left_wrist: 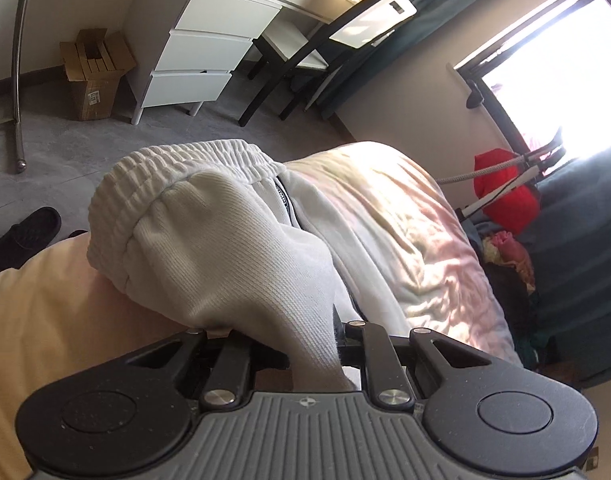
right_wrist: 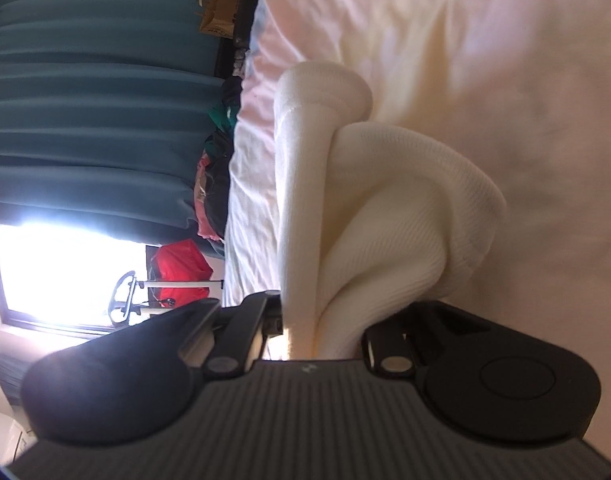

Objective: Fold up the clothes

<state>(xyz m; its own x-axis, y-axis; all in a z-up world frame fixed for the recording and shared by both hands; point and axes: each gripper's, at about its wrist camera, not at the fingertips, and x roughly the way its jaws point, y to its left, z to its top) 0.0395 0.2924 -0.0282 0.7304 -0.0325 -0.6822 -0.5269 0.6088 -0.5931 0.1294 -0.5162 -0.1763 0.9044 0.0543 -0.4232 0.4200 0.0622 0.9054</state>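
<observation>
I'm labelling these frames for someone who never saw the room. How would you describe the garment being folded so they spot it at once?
Find the bed with its pale, wrinkled sheet. Lifted off it is the white ribbed garment, pinched between the left gripper and the right gripper. Its gathered elastic waistband and knit ribs set it apart from the smooth bedding.

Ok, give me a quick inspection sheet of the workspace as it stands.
Surface: bed with pale rumpled sheet, sunlit.
Job's things: white ribbed garment, elastic waistband showing, lifted at two points.
Clutter: clothes pile beside the bed; red bag.
Grippers: left gripper shut on the garment; right gripper shut on the garment.
Cables: nothing seen.
Surroundings: white drawers, cardboard box, chair, teal curtains, bright window.
</observation>
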